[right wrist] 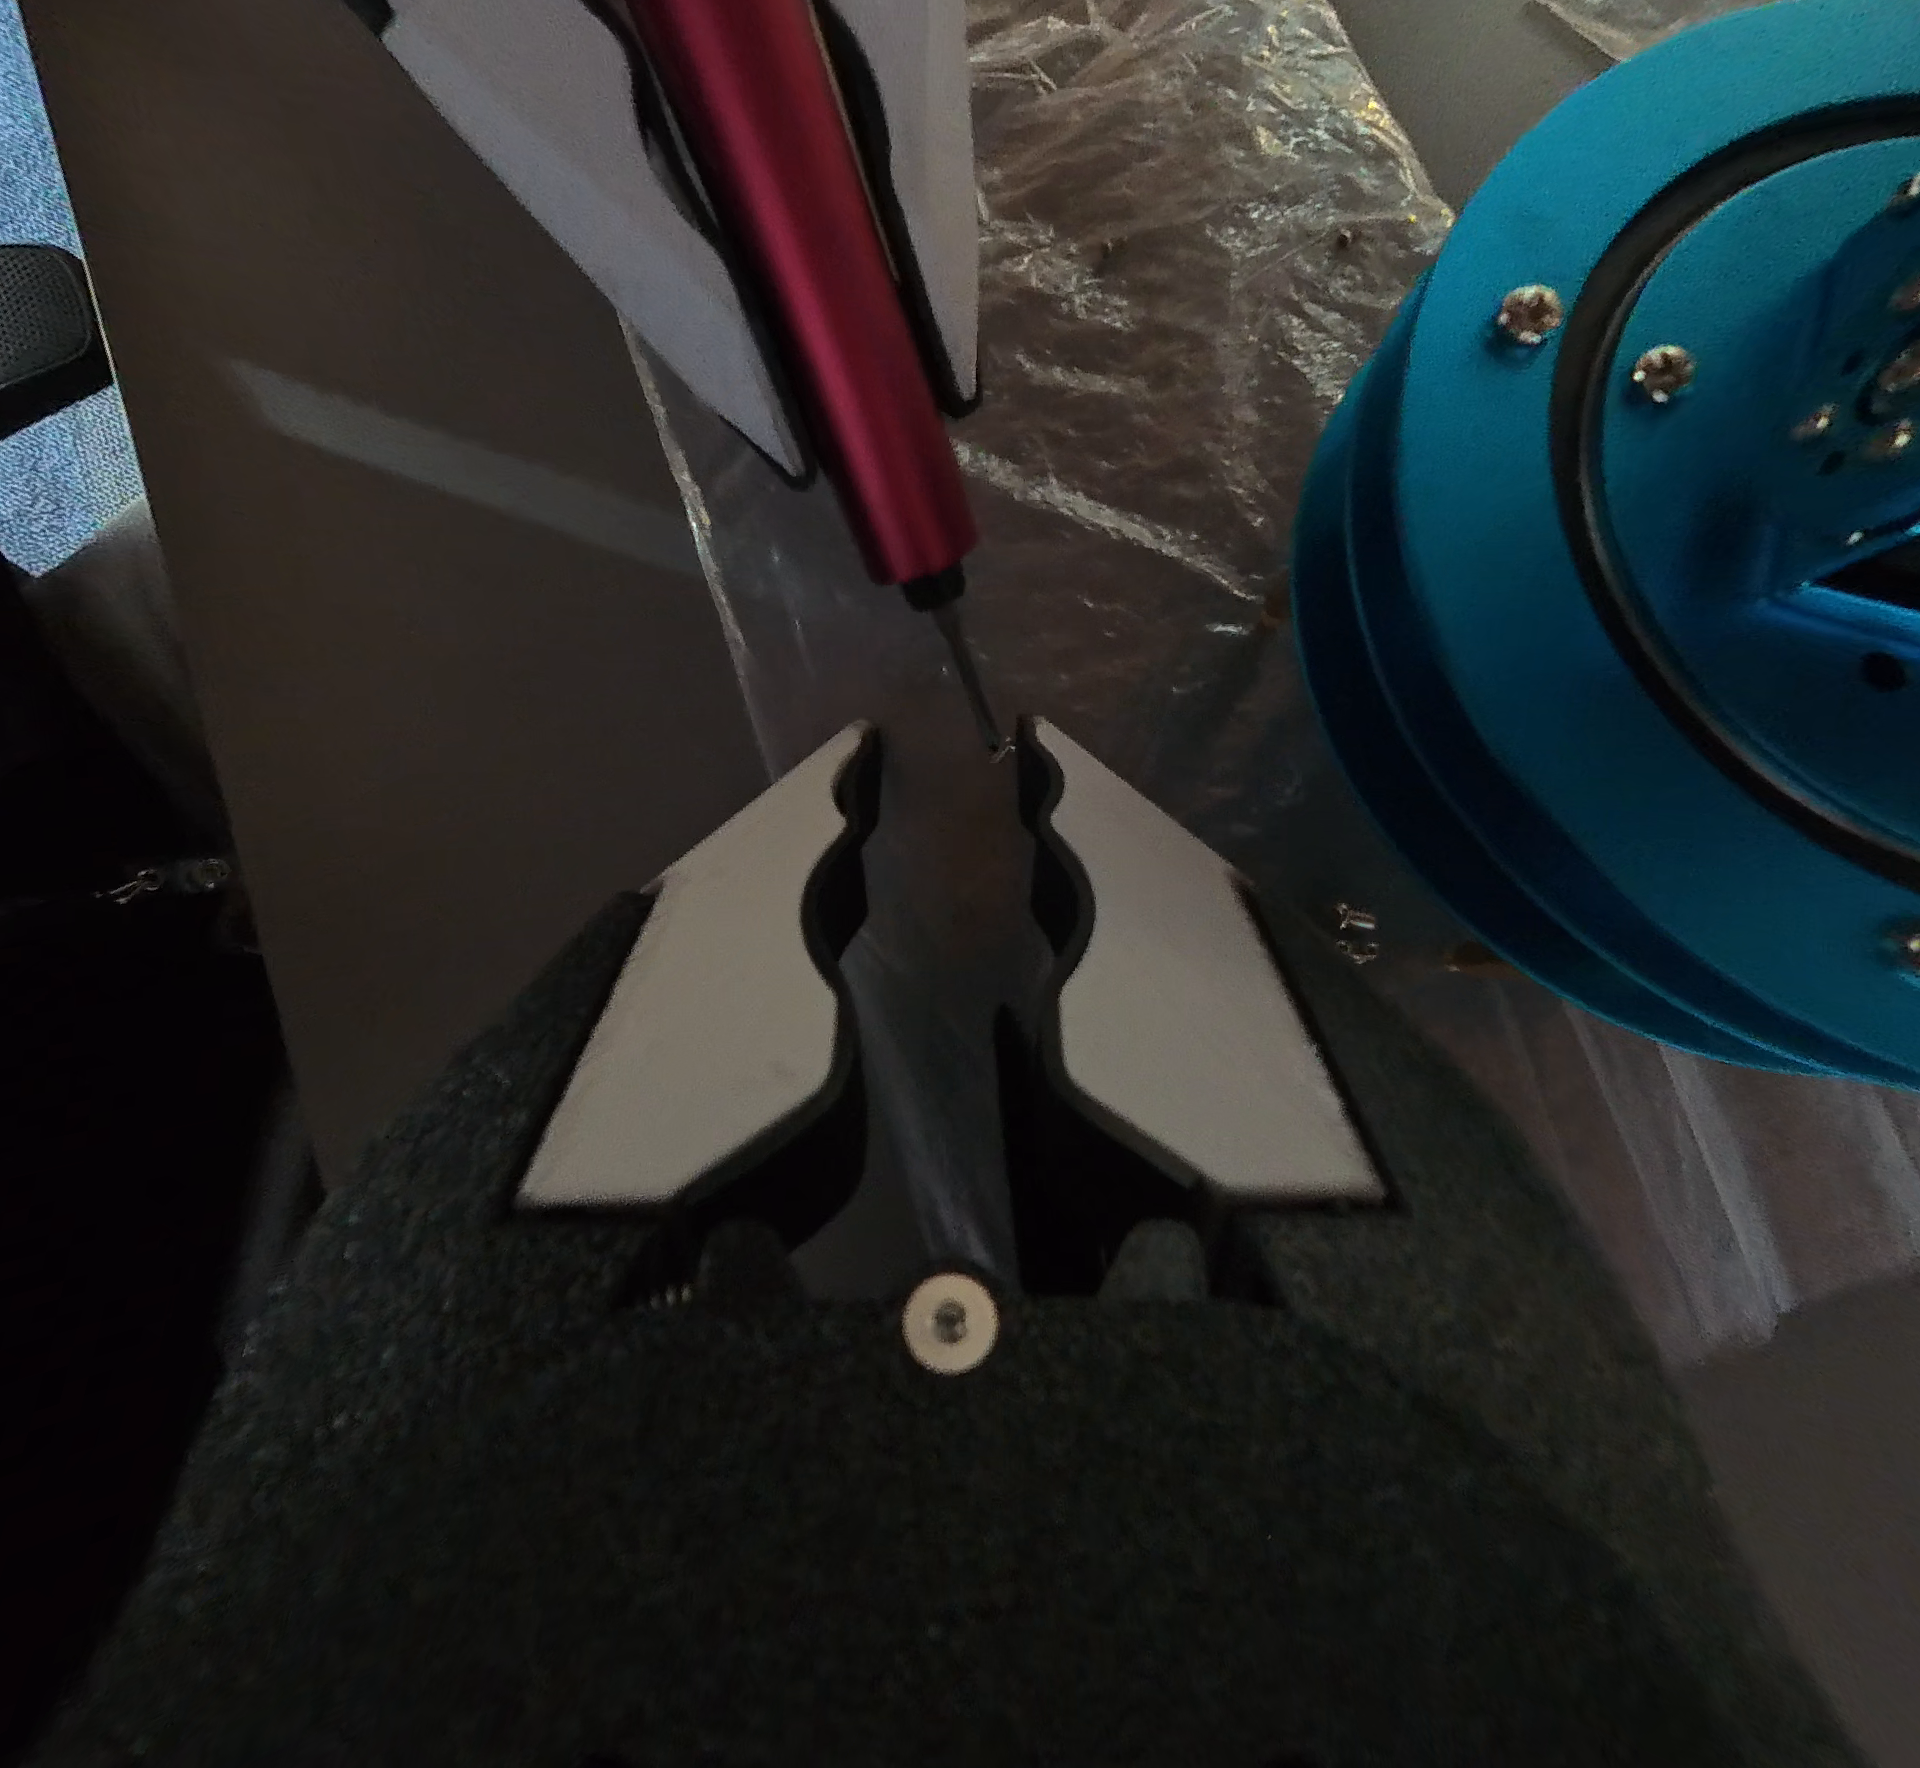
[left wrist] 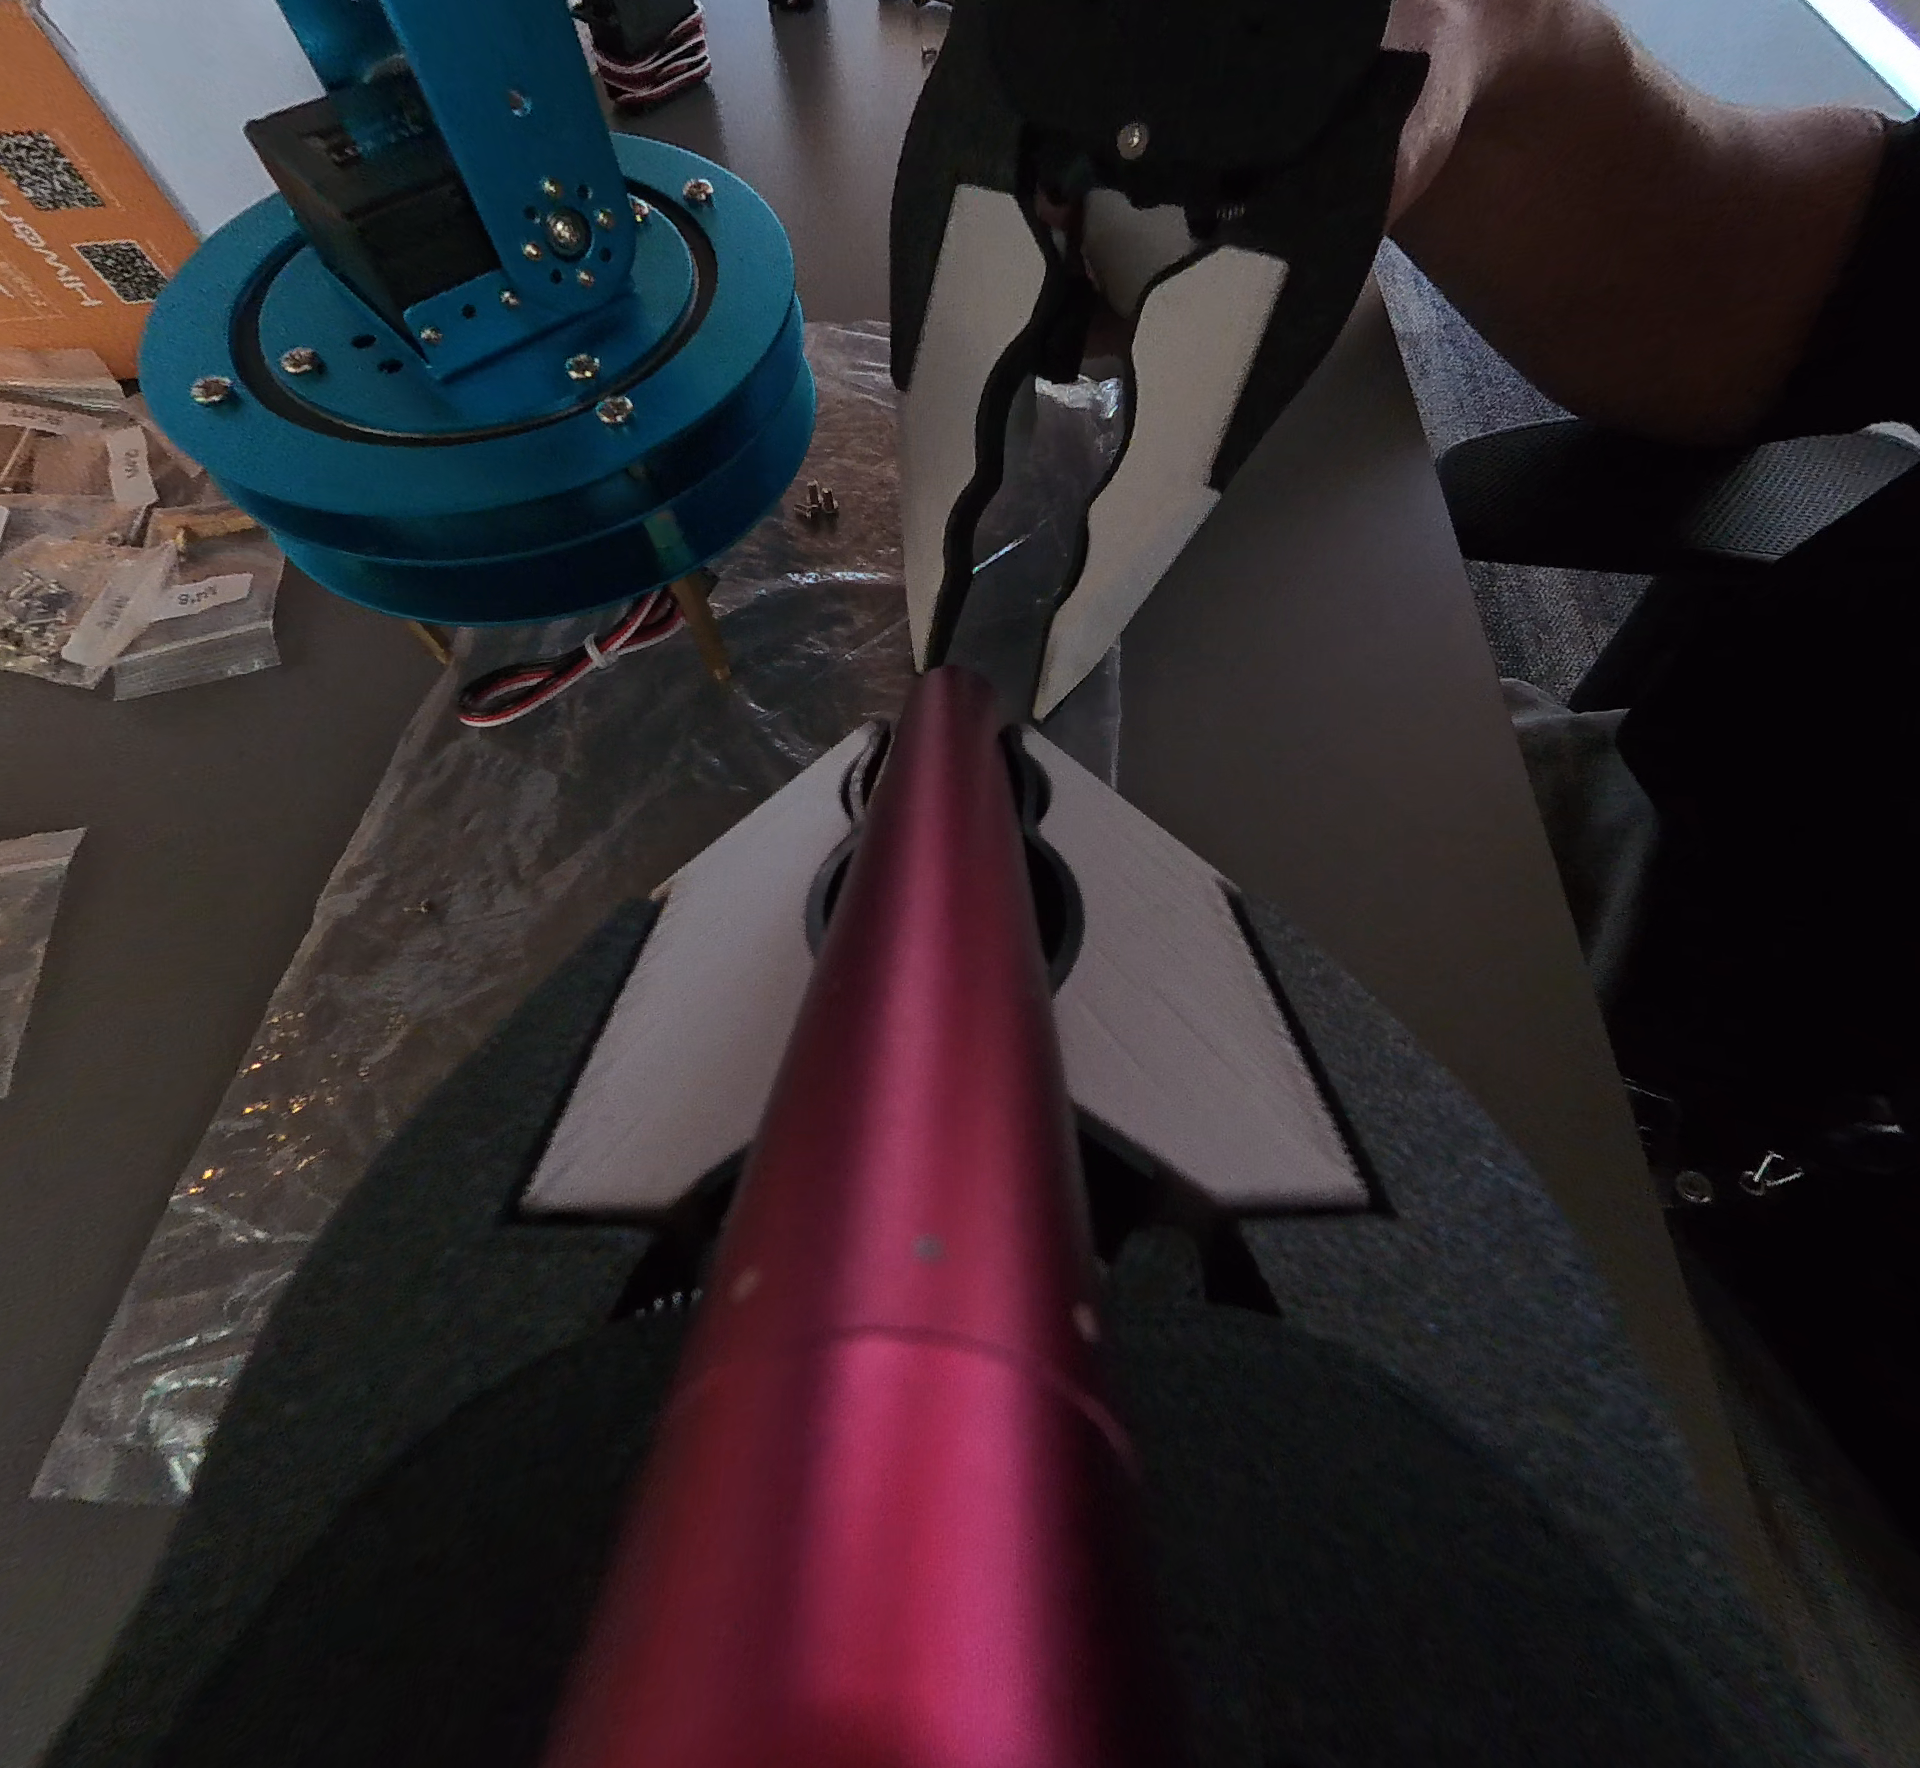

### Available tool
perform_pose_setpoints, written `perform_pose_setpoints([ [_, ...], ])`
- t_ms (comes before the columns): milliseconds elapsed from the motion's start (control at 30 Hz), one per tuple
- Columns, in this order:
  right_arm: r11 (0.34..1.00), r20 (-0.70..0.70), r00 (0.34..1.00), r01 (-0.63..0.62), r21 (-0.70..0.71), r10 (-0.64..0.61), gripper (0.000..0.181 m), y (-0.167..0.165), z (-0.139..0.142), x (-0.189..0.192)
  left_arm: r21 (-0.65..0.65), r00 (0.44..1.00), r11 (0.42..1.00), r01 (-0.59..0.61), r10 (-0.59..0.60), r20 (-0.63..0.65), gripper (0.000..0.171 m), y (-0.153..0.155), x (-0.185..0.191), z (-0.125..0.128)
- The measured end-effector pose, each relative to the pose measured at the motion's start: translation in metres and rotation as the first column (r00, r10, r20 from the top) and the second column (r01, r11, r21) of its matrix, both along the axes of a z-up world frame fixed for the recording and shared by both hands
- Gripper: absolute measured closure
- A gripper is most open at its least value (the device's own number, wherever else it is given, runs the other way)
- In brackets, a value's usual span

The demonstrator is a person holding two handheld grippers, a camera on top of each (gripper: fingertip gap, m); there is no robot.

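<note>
My left gripper (left wrist: 945, 742) is shut on a magenta screwdriver (left wrist: 914, 1095), which runs forward between its fingers. In the right wrist view the left gripper (right wrist: 878, 440) comes down from the top with the screwdriver (right wrist: 810, 212). The thin bit (right wrist: 971, 679) ends right at the tip of one finger of my right gripper (right wrist: 948, 731). A tiny metal speck sits at the bit's tip. The right gripper is open and holds nothing, and its jaws stand a little apart. It also shows in the left wrist view (left wrist: 997, 669), pointing down at the screwdriver's tip over a clear plastic bag (left wrist: 520, 835).
A blue metal turntable base (left wrist: 468, 492) with an upright bracket and a servo stands at the left on brass legs, and it also shows in the right wrist view (right wrist: 1558, 679). Loose screws (left wrist: 816, 505), small parts bags (left wrist: 104, 596), spare servos (left wrist: 644, 25) and an orange box (left wrist: 62, 191) lie around. A person's arm (left wrist: 1610, 191) is at the right. There is about 5 cm between the tips of the two grippers.
</note>
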State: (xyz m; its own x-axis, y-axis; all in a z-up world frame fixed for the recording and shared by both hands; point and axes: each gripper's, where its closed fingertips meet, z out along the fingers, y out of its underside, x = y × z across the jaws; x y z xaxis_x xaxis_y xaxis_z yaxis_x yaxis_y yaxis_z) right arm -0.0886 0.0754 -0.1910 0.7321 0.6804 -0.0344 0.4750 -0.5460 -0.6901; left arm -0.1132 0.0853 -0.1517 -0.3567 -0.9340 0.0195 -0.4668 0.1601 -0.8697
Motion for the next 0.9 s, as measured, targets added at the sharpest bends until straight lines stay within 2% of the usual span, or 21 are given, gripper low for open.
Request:
perform_pose_setpoints([
  [433,1.000,0.002,1.000,-0.011,0.005,0.011,0.157,-0.005,0.000,0.000,-0.037,1.000,0.999,-0.005,0.006,0.010,0.149,0.002,-0.002,0.004],
  [667,0.999,-0.020,1.000,0.003,0.040,-0.002,0.165,-0.002,0.006,0.001,-0.089,1.000,0.996,-0.008,0.010,0.025,0.149,0.002,-0.002,0.010],
  [767,0.996,-0.006,1.000,0.021,0.089,-0.021,0.181,0.002,0.011,0.006,-0.135,0.999,0.991,-0.006,0.011,0.036,0.150,0.002,-0.003,0.015],
  [900,0.995,-0.052,0.999,0.020,0.098,-0.015,0.181,0.001,0.017,0.005,-0.177,0.999,0.984,-0.003,0.012,0.050,0.149,0.003,-0.003,0.020],
])
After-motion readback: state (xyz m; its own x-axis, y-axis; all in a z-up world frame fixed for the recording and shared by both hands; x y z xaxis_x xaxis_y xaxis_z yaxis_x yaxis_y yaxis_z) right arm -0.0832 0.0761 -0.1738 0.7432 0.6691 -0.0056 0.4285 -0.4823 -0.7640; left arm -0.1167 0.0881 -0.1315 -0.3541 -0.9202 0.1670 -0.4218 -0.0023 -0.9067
